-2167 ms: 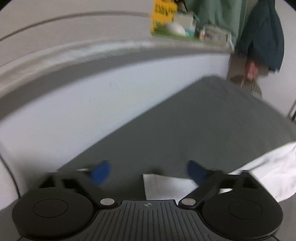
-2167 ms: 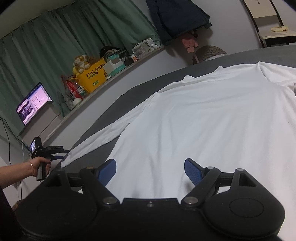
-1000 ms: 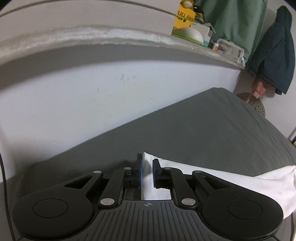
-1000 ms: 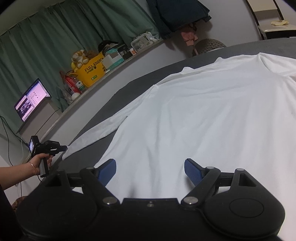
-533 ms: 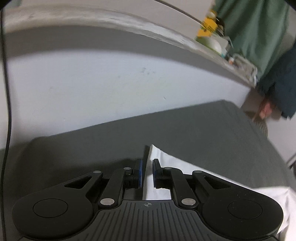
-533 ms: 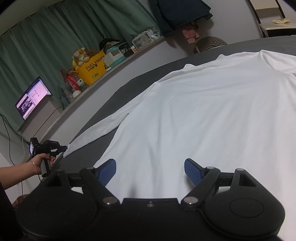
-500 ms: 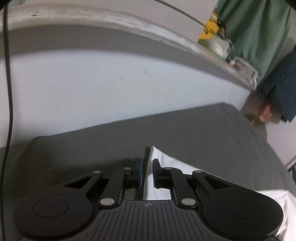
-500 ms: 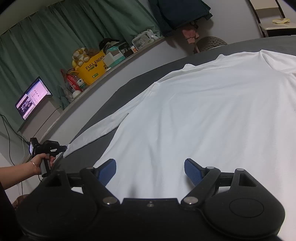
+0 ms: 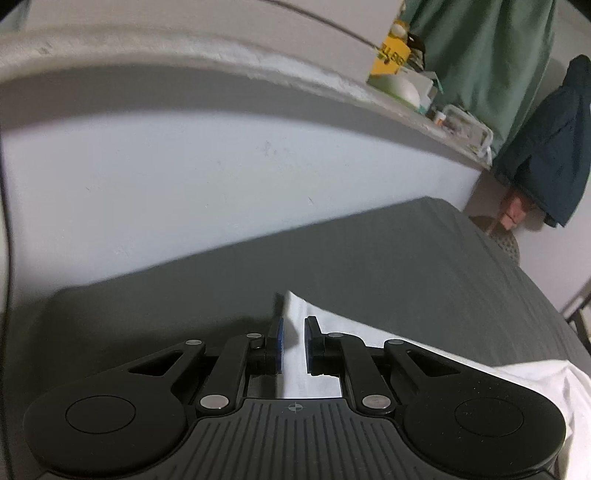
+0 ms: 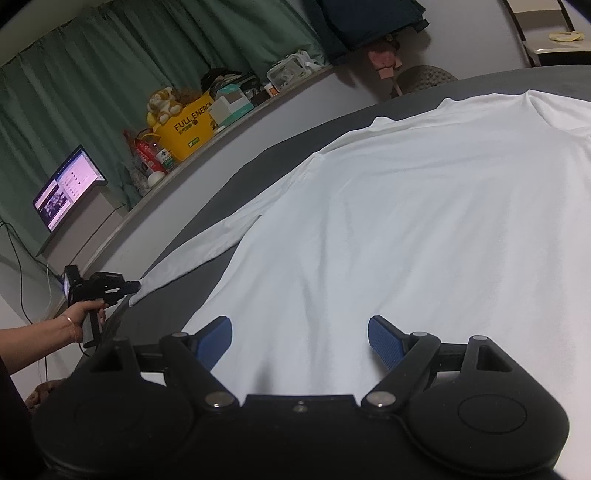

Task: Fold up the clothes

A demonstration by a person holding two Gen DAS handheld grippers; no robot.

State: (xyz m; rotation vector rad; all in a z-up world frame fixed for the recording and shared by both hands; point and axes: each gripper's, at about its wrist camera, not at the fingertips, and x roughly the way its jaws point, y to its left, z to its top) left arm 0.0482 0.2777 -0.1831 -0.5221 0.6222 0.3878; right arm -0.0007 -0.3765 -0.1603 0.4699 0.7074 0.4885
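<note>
A white long-sleeved shirt (image 10: 424, 221) lies spread flat on the dark grey bed (image 10: 229, 192). Its left sleeve (image 10: 207, 247) stretches out toward the bed's edge. My left gripper (image 9: 293, 345) is shut on the cuff end of that sleeve (image 9: 295, 321), which runs back to the right as a white band (image 9: 517, 376). In the right wrist view the left gripper (image 10: 135, 286), held by a hand (image 10: 79, 317), pinches the cuff tip. My right gripper (image 10: 299, 341) is open, hovering over the shirt's lower hem with nothing between its blue pads (image 10: 214, 338).
A grey wall (image 9: 221, 177) with a ledge runs along the bed's far side, holding a yellow box (image 10: 188, 127), a plush toy (image 10: 164, 101) and small boxes. A lit laptop (image 10: 68, 188) stands at the left. Green curtains, a hanging dark jacket (image 9: 546, 147) and a chair (image 10: 543, 22) lie beyond.
The left gripper stays shut on the cuff and has tilted slightly, with the sleeve end a little raised. The right gripper has not moved and stays open.
</note>
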